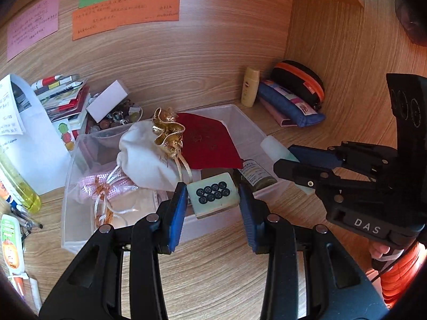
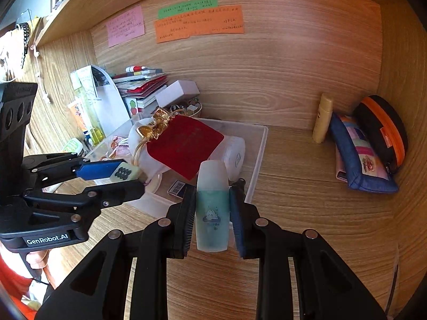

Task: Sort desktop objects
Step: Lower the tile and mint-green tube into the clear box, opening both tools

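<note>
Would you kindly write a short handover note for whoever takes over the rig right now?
Left tool: shut on the mahjong tile, held over the near edge of the clear bin.
Right tool: shut on the teal bottle, upright, at the bin's near right corner.
Already in the bin: white pouch, red pouch, pink pouch, dark bottle.
Left: place both held items; yellow bottle and blue pouch remain at the back right.

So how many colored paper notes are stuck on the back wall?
3: a pink note on the left, a green note above, and an orange note just beneath it. None seems hidden.
</note>
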`<state>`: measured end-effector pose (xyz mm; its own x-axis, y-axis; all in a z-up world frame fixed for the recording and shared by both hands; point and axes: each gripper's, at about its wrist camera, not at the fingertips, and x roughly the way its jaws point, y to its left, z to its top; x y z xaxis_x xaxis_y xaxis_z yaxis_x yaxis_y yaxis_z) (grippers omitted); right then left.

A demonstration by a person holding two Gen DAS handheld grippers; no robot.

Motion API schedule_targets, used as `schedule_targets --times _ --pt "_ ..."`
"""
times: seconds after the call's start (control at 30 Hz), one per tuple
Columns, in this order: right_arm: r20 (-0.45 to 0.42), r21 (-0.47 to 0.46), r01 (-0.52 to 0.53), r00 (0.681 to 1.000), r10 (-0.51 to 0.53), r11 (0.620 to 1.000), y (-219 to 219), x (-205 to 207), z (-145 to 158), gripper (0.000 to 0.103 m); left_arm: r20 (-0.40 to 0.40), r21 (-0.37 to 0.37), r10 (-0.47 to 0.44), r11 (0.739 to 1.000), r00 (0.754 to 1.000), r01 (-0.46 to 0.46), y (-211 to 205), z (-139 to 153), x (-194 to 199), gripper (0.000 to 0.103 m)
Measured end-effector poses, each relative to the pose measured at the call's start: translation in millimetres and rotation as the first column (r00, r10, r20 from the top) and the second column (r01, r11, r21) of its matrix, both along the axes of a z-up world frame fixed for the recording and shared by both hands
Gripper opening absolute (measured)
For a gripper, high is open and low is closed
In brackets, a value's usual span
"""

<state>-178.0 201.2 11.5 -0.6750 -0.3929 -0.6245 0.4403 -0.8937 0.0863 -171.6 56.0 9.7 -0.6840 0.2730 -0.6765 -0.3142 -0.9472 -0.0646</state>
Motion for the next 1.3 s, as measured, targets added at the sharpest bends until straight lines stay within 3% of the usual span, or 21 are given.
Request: schedule_targets --times 0.27,0.77,1.3 --pt "0.028 0.004 -0.011 1.0 0.011 1.0 -6 -15 -10 0.023 0.032 0.016 0.014 1.0 0.999 -0.014 1 -11 -23 0.039" --pt "0.039 0.069 -0.014 0.999 0.012 0.998 -24 -33 -19 0.023 0.057 0.069 0.005 0.998 0.998 -0.009 -12 -18 -28 0.039" --pt "0.002 0.086 -0.015 1.0 0.015 0.996 -22 -21 -8 0.027 0.01 0.062 0.008 0.998 1.0 -0.008 -16 -5 -18 0.048"
